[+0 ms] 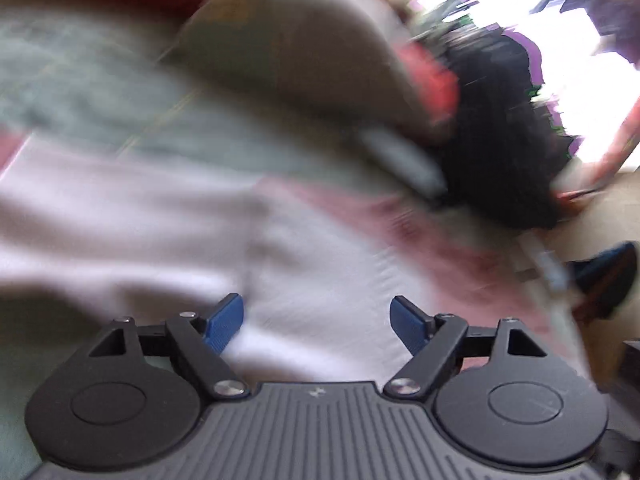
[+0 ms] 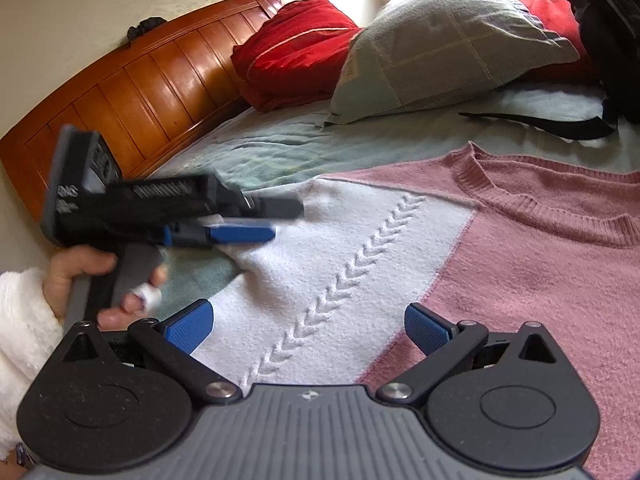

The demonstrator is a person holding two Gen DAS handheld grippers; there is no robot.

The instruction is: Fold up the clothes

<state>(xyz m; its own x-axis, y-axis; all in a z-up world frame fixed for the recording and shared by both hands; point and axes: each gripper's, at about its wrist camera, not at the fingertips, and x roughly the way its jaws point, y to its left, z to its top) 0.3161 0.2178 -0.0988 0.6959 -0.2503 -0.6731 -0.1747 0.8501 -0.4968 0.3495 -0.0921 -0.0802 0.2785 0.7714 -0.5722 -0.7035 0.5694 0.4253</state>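
Note:
A knitted sweater lies flat on the bed, with a pink body and collar point(image 2: 540, 264) and a white part bearing a raised chevron line point(image 2: 340, 264). My right gripper point(image 2: 308, 326) stands open just above the white and pink knit, with nothing between its blue pads. A hand in a white fleecy sleeve point(image 2: 24, 320) holds my left gripper point(image 2: 240, 234) at the sweater's left white edge. The left wrist view is blurred. There my left gripper point(image 1: 316, 322) is open over white fabric point(image 1: 312, 264), its pads well apart and pressing on nothing.
A wooden headboard point(image 2: 140, 92) runs along the back left. A red pillow point(image 2: 296, 52) and a grey-green checked pillow point(image 2: 452, 48) lie behind the sweater. A black bag point(image 2: 608, 20) with a strap point(image 2: 540, 124) sits at the right, on the pale green bedsheet point(image 2: 280, 148).

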